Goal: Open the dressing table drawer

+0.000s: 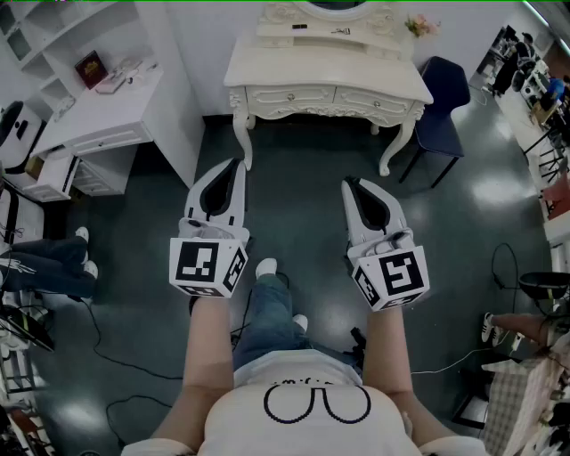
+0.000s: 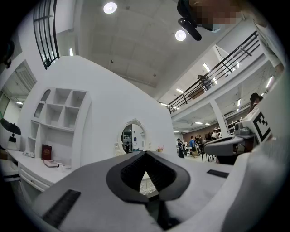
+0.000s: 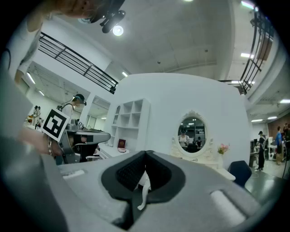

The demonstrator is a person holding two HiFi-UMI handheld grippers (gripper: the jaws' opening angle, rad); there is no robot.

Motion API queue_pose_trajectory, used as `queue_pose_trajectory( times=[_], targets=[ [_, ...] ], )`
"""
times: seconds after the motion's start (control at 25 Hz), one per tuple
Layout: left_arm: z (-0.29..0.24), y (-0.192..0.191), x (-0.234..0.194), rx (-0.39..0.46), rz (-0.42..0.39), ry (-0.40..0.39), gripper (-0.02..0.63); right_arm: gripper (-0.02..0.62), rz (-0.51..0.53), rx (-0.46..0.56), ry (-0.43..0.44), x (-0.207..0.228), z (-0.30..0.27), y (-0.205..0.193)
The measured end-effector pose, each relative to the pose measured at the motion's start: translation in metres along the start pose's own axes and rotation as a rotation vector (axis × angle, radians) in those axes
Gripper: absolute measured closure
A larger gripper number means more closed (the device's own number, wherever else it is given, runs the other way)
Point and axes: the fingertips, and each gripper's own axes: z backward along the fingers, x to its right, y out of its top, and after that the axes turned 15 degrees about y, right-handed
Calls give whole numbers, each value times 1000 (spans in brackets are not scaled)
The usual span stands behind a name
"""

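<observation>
Tongs count: two, one per hand, held side by side and apart above the dark floor [image 1: 294, 178]. State of left tongs [image 1: 238, 164]: jaws together, tips touching, nothing between them. State of right tongs [image 1: 348, 183]: jaws likewise together, empty. Marker cubes: two, one at the rear of each pair, left cube [image 1: 207, 264] and right cube [image 1: 392, 278].

Task item: one dressing table [image 1: 329, 64], cream, against the far wall, straight ahead of both tongs and well apart from them, with bare floor between. Drawer fronts made out in the head view: two, left drawer [image 1: 287, 94] and right drawer [image 1: 374, 101]. Both sit flush with the frame, i.e. closed. Neither pair of tongs touches the table.

On the table top: one oval mirror [image 3: 192, 135], upright, and one small bunch of flowers [image 1: 419, 25] to its right. One dark blue chair [image 1: 445, 93] stands just beside the table's right legs.

At the head view's left: one white counter [image 1: 98, 111] with one cubby shelf [image 1: 53, 36] above it. One red book [image 1: 90, 68] is on the counter.

People: several stand in the background of both gripper views. One sits at the head view's left edge, only legs [image 1: 44, 258] in sight.
</observation>
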Motion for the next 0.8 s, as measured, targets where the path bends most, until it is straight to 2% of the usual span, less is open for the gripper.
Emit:
queue_pose_trajectory(
  times=[0.4, 0.56, 0.8],
  targets=[
    [-39, -4, -21, 0, -3, 30, 607, 597, 10, -8, 1, 27, -33, -2],
    [-75, -15, -40, -7, -4, 36, 607, 597, -19, 39, -11, 51, -67, -4],
    [-149, -32, -79, -18, 1, 33, 607, 597, -29, 18, -17, 88, -141, -20]
  ],
)
